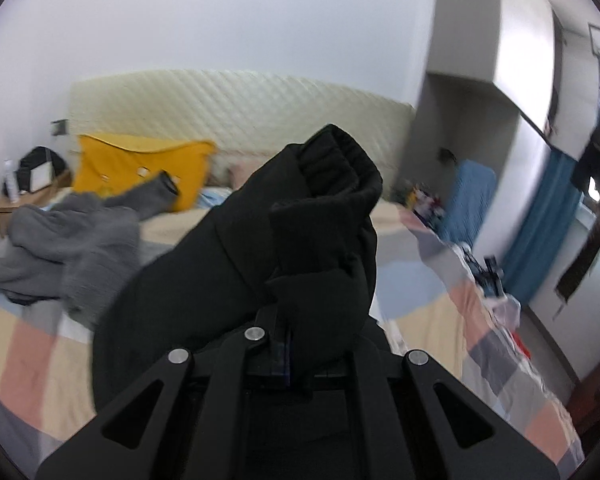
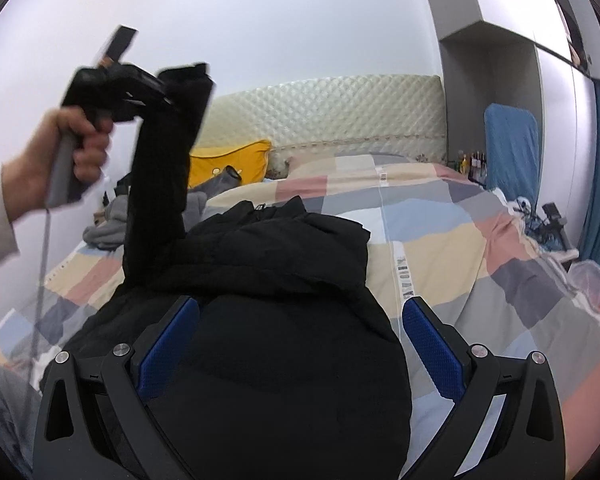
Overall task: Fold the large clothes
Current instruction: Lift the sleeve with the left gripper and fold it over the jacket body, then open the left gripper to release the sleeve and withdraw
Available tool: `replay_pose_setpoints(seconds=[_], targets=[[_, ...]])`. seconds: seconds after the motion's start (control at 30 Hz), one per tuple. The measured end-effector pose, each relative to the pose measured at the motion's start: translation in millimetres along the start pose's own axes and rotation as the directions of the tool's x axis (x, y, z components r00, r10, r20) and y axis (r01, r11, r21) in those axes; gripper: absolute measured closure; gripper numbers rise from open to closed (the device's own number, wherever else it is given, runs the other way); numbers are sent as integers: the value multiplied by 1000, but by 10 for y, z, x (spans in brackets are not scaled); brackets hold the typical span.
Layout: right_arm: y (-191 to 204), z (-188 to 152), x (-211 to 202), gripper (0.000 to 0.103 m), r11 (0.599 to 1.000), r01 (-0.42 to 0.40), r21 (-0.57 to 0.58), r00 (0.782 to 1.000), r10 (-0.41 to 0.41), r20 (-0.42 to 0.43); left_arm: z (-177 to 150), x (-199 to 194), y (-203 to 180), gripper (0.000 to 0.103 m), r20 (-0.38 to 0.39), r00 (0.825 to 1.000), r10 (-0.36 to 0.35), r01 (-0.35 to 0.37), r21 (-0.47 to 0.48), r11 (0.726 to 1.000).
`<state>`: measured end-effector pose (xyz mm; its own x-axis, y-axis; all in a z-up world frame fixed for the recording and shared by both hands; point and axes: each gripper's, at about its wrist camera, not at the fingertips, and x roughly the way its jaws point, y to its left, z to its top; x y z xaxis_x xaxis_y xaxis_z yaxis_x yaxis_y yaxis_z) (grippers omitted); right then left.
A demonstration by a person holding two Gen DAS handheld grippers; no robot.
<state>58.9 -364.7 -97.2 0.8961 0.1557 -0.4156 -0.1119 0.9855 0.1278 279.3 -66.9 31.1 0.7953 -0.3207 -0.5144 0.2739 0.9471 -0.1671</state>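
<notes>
Here we pinch the ribbed cuff of the black puffy jacket (image 2: 268, 280) in our left gripper (image 2: 168, 98), raised at ten o'clock so the sleeve hangs straight for folding. Our right gripper (image 2: 300, 344) is spread over the jacket's matte, quilted bulk on the patchwork bedspread (image 2: 480, 248), likely steadying it.

The left fingers (image 1: 284, 344) are buried in the jacket (image 1: 236, 272). Bottles (image 2: 474, 162) by the bed (image 2: 440, 232) are too small to identify; the jacket's hem leaves the frame.

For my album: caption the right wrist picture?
Left hand-held gripper lifts black puffy jacket's sleeve above patchwork bed.
</notes>
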Motion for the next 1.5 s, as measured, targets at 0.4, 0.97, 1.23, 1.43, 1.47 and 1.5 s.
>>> replay_pose_setpoints(seconds=[0.4,0.97,1.23,1.43,1.47,1.5], targets=[[-223,-70,85,1,990,-87,110,996,89,-17,-948,1140,-780,98,-150,989,5,-1,27,1000],[-456,-196,217,1,975,-127,181,991,133,-25,-1374,1591,-1041,93,-215,961,173,-128,206,970],[-457,-144,73,1,974,-101,201,995,100,12,-1241,914,-1313,13,-45,976,212,-185,332,925],[-274,-83,13,1,987,-87,132,996,85,18,-1030,327,-1144,13,-48,986,160,-143,257,956],[-237,-77,-3,1,990,-79,116,997,77,21,-998,194,-1093,13,-40,989,142,-129,241,962],[-205,-66,-14,1,992,-75,102,997,73,25,-973,78,-1050,13,-31,990,140,-129,234,964]])
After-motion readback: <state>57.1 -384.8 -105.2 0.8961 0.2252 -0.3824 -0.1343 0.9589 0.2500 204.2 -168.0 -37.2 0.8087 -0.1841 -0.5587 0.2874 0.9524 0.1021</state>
